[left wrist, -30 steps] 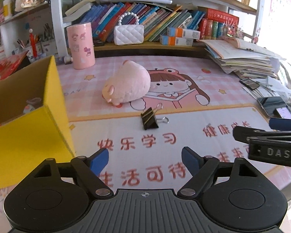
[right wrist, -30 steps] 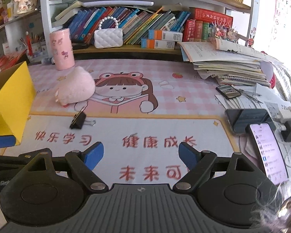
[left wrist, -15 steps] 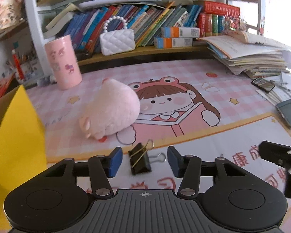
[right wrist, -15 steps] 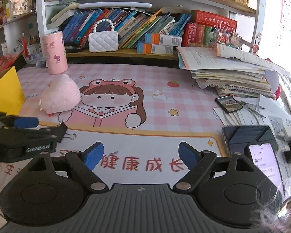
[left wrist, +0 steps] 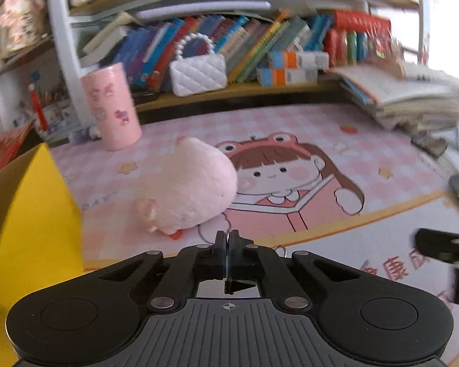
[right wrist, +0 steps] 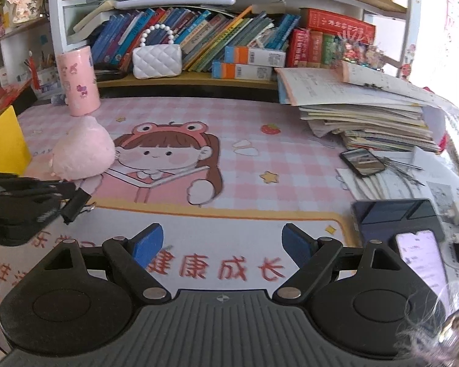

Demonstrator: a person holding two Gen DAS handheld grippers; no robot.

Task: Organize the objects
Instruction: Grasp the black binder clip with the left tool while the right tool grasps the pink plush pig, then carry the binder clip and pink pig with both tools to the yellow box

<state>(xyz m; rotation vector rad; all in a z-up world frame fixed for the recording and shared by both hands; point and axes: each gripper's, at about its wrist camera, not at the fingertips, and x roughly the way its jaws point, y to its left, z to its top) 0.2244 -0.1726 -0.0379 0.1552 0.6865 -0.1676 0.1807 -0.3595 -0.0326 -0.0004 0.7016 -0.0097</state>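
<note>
My left gripper [left wrist: 228, 244] has its jaws pressed together on the thin wire handle of a black binder clip [left wrist: 240, 287], just in front of a pink plush toy [left wrist: 189, 189]. The right wrist view shows the same clip [right wrist: 76, 203] at the tip of the left gripper [right wrist: 65, 188], low over the mat. A yellow box [left wrist: 36, 214] stands open at the left. My right gripper [right wrist: 222, 241] is open over the printed desk mat [right wrist: 260, 183], with nothing between its blue pads.
A pink cup [left wrist: 111, 107] and a white quilted purse [left wrist: 197, 73] stand at the back by the bookshelf. A pile of books and papers [right wrist: 367, 113], a phone [right wrist: 362, 160], a tablet [right wrist: 394, 217] and a lit phone [right wrist: 422, 263] crowd the right side.
My left gripper moved forward over the binder clip and closed from wide open to shut on it. The right gripper also came forward and stayed open.
</note>
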